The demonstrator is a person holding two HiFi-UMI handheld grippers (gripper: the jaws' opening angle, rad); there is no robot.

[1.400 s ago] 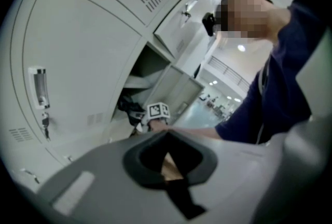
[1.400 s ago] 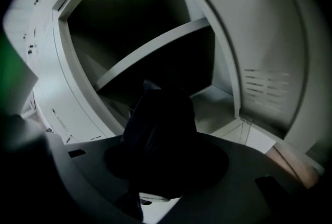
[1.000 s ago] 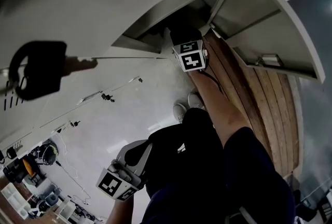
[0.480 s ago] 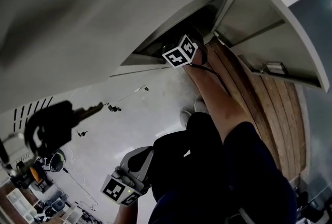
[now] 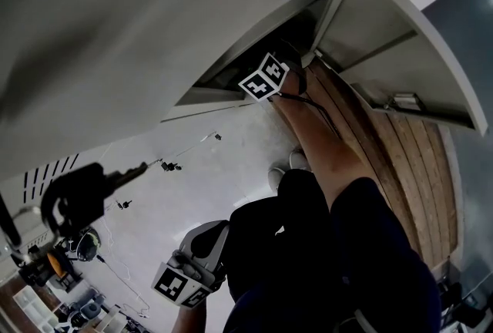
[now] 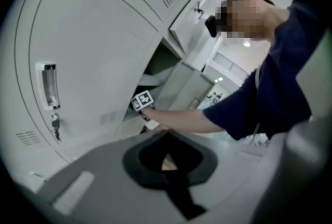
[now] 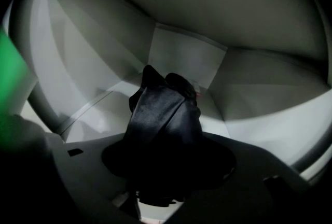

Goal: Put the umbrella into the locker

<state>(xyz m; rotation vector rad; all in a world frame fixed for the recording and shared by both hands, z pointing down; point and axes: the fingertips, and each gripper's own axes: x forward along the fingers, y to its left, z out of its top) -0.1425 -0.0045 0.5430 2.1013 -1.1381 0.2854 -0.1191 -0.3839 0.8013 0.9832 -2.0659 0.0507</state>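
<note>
Head view: jaws of right tool [image 5: 269, 75] concealed inside locker [image 5: 231, 73]; foreground key [image 5: 77, 196] blurred. Floor clutter [image 5: 54, 262] too small to identify. Right gripper view: umbrella [image 7: 163, 114] lower end obscured by dark tool body.

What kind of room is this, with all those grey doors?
Most likely a locker room. Grey metal lockers stand side by side, a key sticks in one lock, and a black umbrella is held inside one open locker.
</note>
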